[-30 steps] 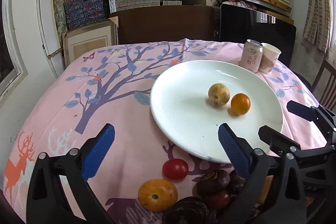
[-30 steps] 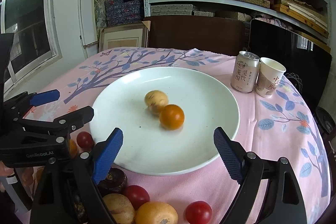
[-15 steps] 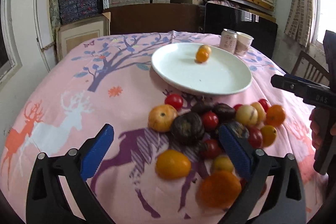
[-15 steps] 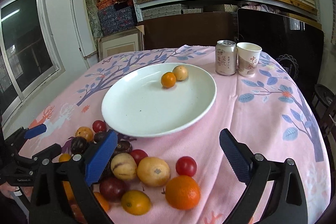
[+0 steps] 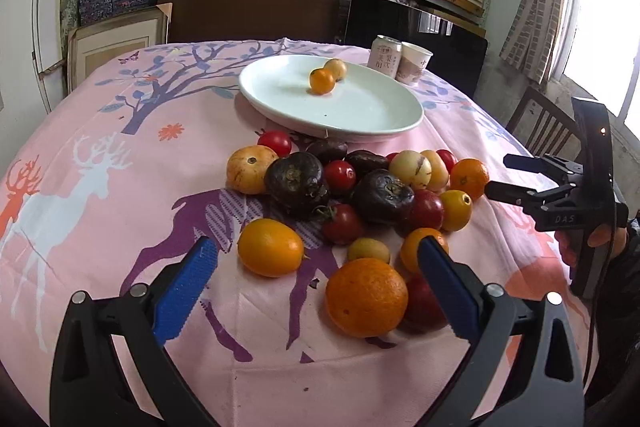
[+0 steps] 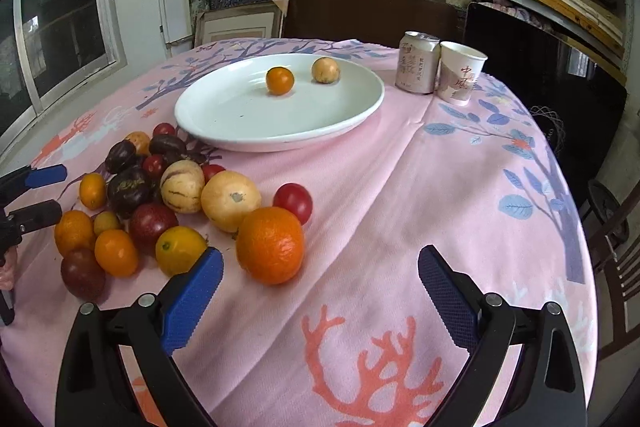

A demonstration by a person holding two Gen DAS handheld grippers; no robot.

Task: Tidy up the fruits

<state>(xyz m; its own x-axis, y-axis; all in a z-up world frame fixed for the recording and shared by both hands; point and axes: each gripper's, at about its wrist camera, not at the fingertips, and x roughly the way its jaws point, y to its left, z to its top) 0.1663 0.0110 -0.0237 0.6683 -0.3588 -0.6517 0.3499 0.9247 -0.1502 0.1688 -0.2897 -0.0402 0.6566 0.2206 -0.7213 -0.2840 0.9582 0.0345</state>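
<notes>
Both grippers now sit farther back from the white plate [image 6: 280, 141] than a second ago, bringing the fruit pile [image 5: 352, 195] into view on the pink cloth [image 6: 400, 211]. The left gripper [image 5: 316, 267] and right gripper [image 6: 320, 271] gape empty. Two fruits [image 6: 280, 80] remain on the plate.

2 wrist views, angled down, share plate [image 5: 280, 107].

A round table under a pink tablecloth [image 6: 400, 187] printed with trees and deer carries a white plate [image 6: 224, 131] toward the back. A drink can [image 6: 417, 63] and a paper cup [image 6: 460, 74] stand touching just right of the plate. A heap of loose fruit [image 6: 168, 203] lies on the cloth in front of the plate.
</notes>
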